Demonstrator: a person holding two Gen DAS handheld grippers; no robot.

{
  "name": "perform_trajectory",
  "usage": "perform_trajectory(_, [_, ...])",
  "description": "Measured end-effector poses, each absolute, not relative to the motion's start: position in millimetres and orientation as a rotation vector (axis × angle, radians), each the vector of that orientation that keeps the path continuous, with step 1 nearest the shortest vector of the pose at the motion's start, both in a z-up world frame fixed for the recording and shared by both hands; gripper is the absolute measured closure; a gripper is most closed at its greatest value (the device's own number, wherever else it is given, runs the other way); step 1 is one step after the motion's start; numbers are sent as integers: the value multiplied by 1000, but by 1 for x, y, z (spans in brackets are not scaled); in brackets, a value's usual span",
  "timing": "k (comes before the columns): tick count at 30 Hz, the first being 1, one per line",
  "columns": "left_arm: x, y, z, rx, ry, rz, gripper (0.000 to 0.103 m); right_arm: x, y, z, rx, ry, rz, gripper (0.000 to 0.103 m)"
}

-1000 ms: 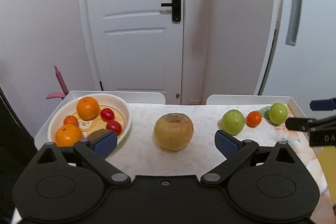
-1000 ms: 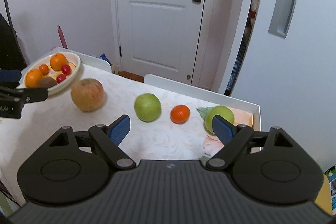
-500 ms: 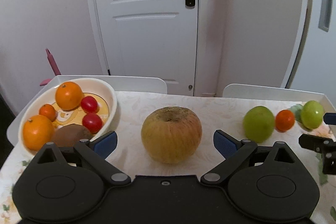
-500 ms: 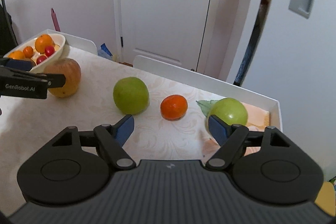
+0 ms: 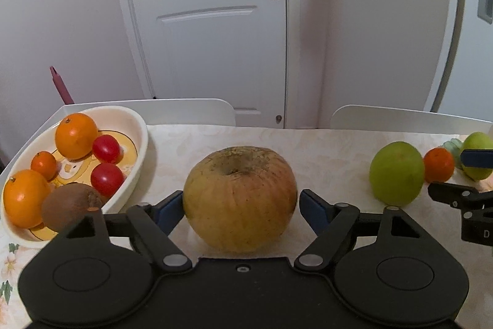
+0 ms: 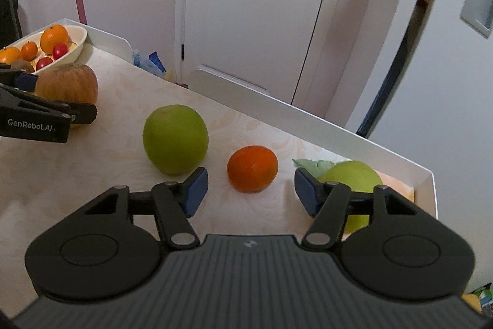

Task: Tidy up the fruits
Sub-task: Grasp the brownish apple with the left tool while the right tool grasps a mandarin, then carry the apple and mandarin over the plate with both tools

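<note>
A big yellow-brown apple (image 5: 240, 193) stands on the table between the blue pads of my left gripper (image 5: 241, 201). The jaws are closing: the left pad is at the apple's skin, the right pad a sliver off it. A small orange (image 6: 252, 168) lies between the pad tips of my right gripper (image 6: 249, 176), whose jaws are also closing, with gaps on both sides. A green apple (image 6: 175, 139) sits left of that orange and a second green apple (image 6: 351, 174) sits behind the right finger. The white bowl (image 5: 138, 128) at the left holds oranges, red fruits and a kiwi.
The table is a white tray top with a raised rim (image 6: 339, 128) under a patterned cloth. A pale green leaf-shaped item (image 6: 311, 165) lies by the far green apple. A white door (image 5: 215, 36) and walls stand behind. A pink stick (image 5: 61, 85) rises past the bowl.
Both grippers sank and came forward toward the fruit, and both pairs of jaws narrowed. The big apple now sits between the left pads, the small orange between the right ones.
</note>
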State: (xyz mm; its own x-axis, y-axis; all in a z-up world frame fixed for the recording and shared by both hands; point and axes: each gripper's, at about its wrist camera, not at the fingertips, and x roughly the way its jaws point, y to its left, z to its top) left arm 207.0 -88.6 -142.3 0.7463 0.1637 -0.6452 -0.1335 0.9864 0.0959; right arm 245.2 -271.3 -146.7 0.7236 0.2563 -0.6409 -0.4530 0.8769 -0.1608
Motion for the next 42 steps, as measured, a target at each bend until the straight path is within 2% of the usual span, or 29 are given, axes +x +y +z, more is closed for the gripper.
perform_trajectory(16, [203, -89, -143, 83, 707, 128, 24, 256, -266, -153, -342, 657, 410, 41])
perform_trajectory(19, [201, -90, -143, 94, 706, 124, 24, 256, -265, -153, -348, 651, 402, 49])
perform_trajectory(30, [185, -88, -134, 67, 699, 111, 24, 249, -264, -138, -326, 645, 388, 50])
perform_trajectory(42, [155, -71, -91, 30, 646, 126, 24, 228, -241, -93, -294, 608, 416, 50])
